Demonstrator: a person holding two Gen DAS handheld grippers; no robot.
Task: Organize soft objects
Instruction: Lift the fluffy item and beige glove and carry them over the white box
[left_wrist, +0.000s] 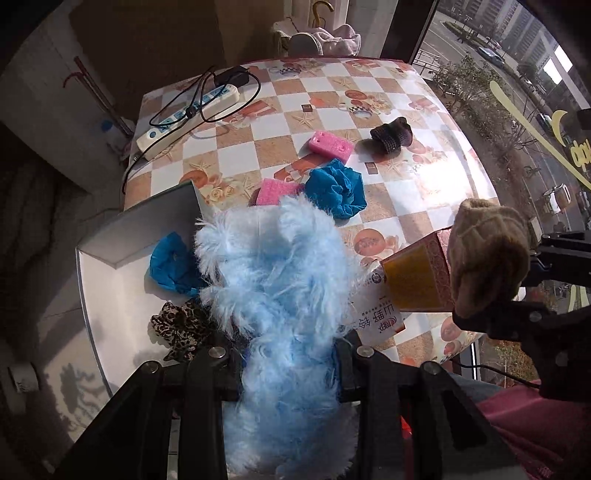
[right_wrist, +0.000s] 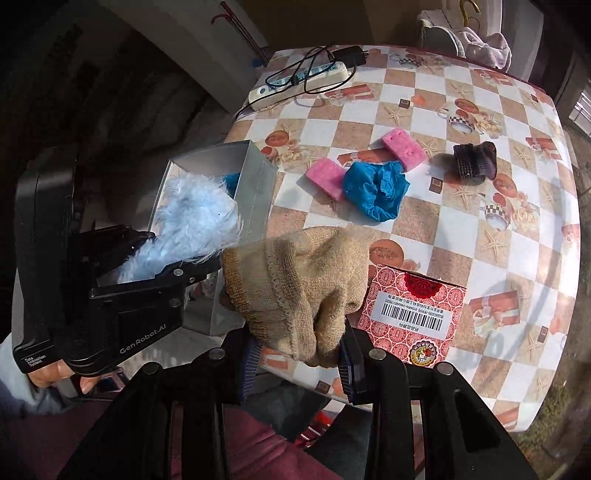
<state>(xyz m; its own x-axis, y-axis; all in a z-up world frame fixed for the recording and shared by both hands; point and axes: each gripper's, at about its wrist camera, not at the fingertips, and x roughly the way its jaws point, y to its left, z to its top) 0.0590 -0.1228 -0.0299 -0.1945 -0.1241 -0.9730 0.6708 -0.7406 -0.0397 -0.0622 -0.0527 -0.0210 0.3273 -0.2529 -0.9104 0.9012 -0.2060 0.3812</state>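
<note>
My left gripper (left_wrist: 290, 354) is shut on a fluffy light-blue plush (left_wrist: 273, 280), which hangs over the open white box (left_wrist: 110, 258) at the table's left edge. Inside that box lie a blue cloth (left_wrist: 173, 264) and a leopard-print scrunchie (left_wrist: 181, 326). My right gripper (right_wrist: 299, 354) is shut on a beige knitted sock (right_wrist: 295, 273), held above the table's near edge beside the red patterned box (right_wrist: 413, 317). On the table lie two pink sponges (right_wrist: 325, 177) (right_wrist: 404, 149), a blue crumpled cloth (right_wrist: 375, 188) and a dark knitted piece (right_wrist: 474, 158).
A white power strip (left_wrist: 188, 110) with black cables lies at the table's far left. A chair with pink fabric (left_wrist: 332, 38) stands behind the table. A window (left_wrist: 517, 92) runs along the right. A hand (right_wrist: 55, 373) holds the left gripper (right_wrist: 155, 269).
</note>
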